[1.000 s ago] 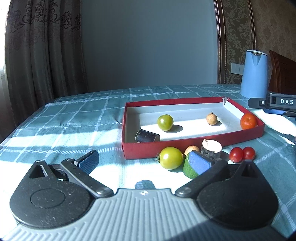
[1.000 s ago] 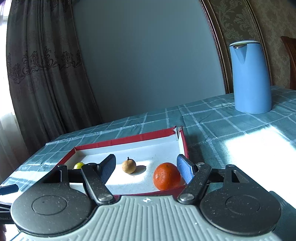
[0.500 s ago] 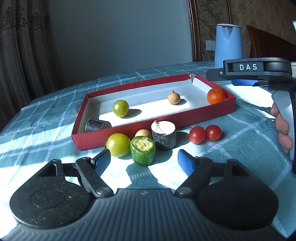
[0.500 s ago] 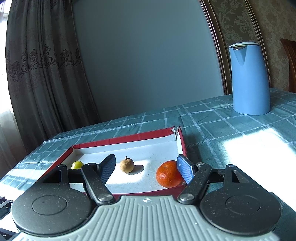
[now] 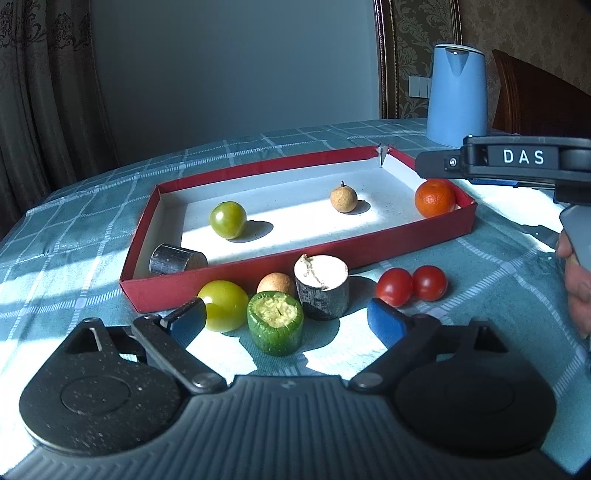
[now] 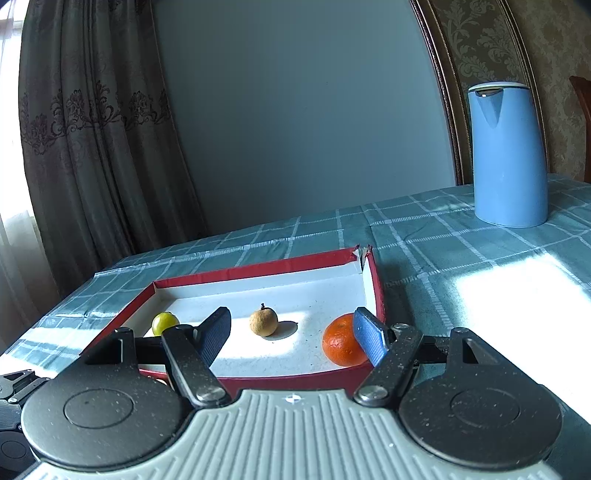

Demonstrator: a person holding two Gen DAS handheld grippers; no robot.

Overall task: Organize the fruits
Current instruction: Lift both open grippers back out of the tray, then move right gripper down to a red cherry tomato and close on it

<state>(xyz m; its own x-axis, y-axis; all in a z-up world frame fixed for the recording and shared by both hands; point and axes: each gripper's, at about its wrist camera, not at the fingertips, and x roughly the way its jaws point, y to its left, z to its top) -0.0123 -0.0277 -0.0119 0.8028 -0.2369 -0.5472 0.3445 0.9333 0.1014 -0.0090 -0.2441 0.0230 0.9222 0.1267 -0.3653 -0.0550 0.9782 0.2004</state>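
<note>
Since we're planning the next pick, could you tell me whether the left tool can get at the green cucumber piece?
Probably yes: the left tool is open, and the cucumber piece stands right between its fingers, unobstructed.

Likely home dining room: curtains (image 6: 92, 147), wallpaper (image 5: 517, 33), kettle (image 6: 508, 155), tablecloth (image 6: 424, 229).

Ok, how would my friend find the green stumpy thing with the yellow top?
Start at the red tray on the checked cloth, then look at the cluster on the cloth just in front of its near wall. The zucchini stub stands upright nearest the camera, between the green tomato and the grey log. It alone has green skin and a pale yellow cut top.
</note>
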